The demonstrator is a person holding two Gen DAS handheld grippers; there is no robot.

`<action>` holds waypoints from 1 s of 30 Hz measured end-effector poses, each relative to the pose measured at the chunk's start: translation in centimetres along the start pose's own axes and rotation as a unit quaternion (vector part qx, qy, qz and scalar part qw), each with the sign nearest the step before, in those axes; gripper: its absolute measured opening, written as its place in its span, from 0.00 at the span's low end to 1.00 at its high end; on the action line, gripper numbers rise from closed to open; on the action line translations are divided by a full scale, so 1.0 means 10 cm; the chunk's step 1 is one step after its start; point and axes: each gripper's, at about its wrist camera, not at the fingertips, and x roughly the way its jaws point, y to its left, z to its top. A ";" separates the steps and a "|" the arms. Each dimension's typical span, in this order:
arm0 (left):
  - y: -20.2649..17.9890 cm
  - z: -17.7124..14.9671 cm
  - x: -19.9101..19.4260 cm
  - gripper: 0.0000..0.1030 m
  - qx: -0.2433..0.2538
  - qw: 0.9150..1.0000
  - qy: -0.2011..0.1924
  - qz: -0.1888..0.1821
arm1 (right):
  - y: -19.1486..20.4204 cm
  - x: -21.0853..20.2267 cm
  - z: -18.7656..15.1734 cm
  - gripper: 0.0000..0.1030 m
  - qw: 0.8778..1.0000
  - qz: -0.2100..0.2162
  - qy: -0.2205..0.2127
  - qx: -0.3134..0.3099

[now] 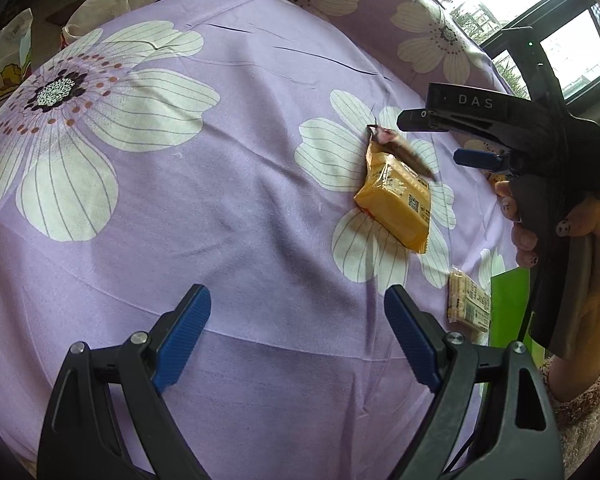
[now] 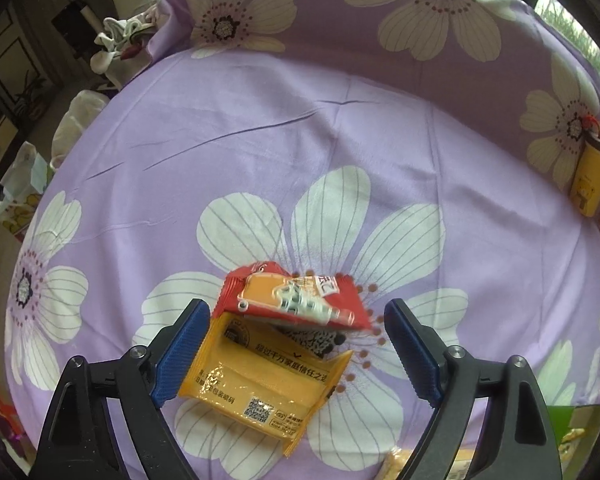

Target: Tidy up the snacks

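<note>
Lilac cloth printed with big white flowers (image 1: pixel 228 208) covers the whole surface. On it lies a yellow snack packet (image 2: pixel 256 384), back side up with a QR code showing, and a red-and-orange snack packet (image 2: pixel 296 300) sits tilted across its far end, blurred. The right gripper (image 2: pixel 296 354) hangs over both with its jaws spread wide and gripping nothing; its left blue pad (image 2: pixel 182 354) is just beside the yellow packet's edge. The left gripper (image 1: pixel 298 338) is also spread wide and empty above bare cloth. Near a green box (image 1: pixel 508 304) lies a pale cracker packet (image 1: pixel 468 300).
</note>
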 end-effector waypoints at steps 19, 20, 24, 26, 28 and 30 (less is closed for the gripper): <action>-0.02 0.02 0.03 0.87 0.002 1.000 0.002 0.006 | -0.05 0.59 0.11 0.78 0.996 -0.002 0.022 0.083; -0.02 0.02 0.03 0.87 0.002 1.000 0.003 0.006 | -0.04 0.57 0.10 0.76 0.997 0.000 0.017 0.079; 0.01 0.02 0.01 0.87 -0.002 1.000 0.001 0.003 | -0.08 0.46 0.01 0.71 0.995 0.021 -0.002 0.094; 0.03 0.02 0.00 0.87 -0.005 1.000 0.000 0.001 | -0.13 0.37 -0.07 0.71 0.992 0.051 -0.015 0.111; 0.05 0.03 -0.01 0.87 -0.011 1.000 -0.001 0.000 | -0.19 0.23 -0.17 0.71 0.990 0.068 -0.027 0.121; 0.06 0.04 -0.01 0.87 -0.014 1.000 -0.001 -0.003 | -0.22 0.03 -0.32 0.71 0.988 0.088 -0.043 0.117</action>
